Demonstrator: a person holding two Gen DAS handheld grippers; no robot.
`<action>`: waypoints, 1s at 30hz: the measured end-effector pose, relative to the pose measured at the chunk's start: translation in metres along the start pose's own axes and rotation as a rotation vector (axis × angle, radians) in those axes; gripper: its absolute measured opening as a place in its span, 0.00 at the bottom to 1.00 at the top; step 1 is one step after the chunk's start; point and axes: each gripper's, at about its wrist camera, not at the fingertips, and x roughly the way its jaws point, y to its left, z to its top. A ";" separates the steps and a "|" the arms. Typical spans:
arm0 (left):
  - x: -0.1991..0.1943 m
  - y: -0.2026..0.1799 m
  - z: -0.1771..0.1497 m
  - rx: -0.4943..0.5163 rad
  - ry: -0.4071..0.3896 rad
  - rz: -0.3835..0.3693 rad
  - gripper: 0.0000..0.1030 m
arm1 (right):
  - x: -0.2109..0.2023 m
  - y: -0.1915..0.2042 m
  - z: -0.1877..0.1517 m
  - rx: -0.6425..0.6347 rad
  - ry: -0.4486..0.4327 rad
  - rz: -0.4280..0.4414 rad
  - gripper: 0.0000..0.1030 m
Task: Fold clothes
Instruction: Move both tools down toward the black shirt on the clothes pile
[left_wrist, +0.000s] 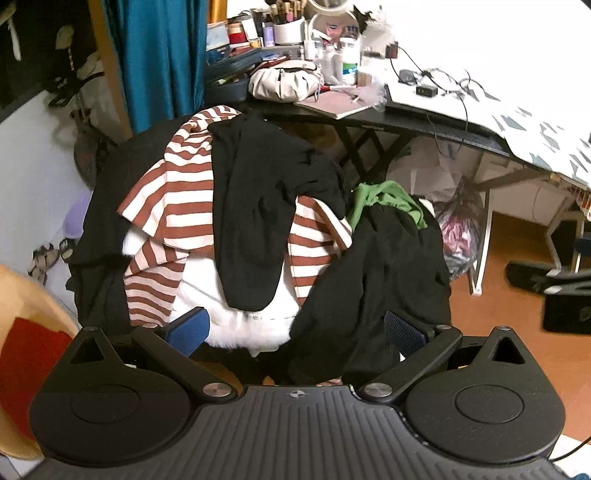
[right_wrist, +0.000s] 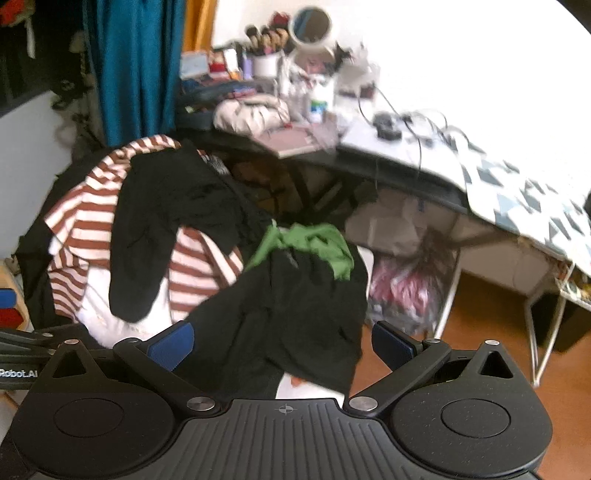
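Note:
A pile of clothes lies heaped in front of me. It holds a brown-and-white striped shirt (left_wrist: 173, 206), a long black garment (left_wrist: 251, 206) draped over it, a white fluffy piece (left_wrist: 240, 325), a green garment (left_wrist: 388, 201) and a black garment (left_wrist: 376, 295) at the right. My left gripper (left_wrist: 295, 328) is open and empty just before the pile's near edge. In the right wrist view the same striped shirt (right_wrist: 81, 229), green garment (right_wrist: 314, 243) and black garment (right_wrist: 288, 317) show. My right gripper (right_wrist: 282, 345) is open and empty over the black garment.
A black desk (left_wrist: 406, 122) cluttered with cosmetics, a cream bag (left_wrist: 284, 83) and cables stands behind the pile. A patterned cloth (left_wrist: 535, 125) covers its right part. A plastic bag (left_wrist: 461, 229) sits under it. A teal curtain (left_wrist: 159, 59) hangs at the left. Orange floor (left_wrist: 509, 306) is at the right.

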 end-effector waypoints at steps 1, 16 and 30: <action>0.001 0.001 -0.001 -0.001 0.002 -0.001 1.00 | -0.003 0.000 0.000 -0.011 -0.021 -0.012 0.99; 0.009 0.005 -0.009 -0.041 0.049 -0.082 1.00 | -0.007 -0.014 -0.011 0.095 0.011 -0.042 0.99; 0.052 -0.028 0.002 0.080 0.159 -0.089 1.00 | 0.050 -0.023 -0.001 -0.018 0.149 -0.079 0.99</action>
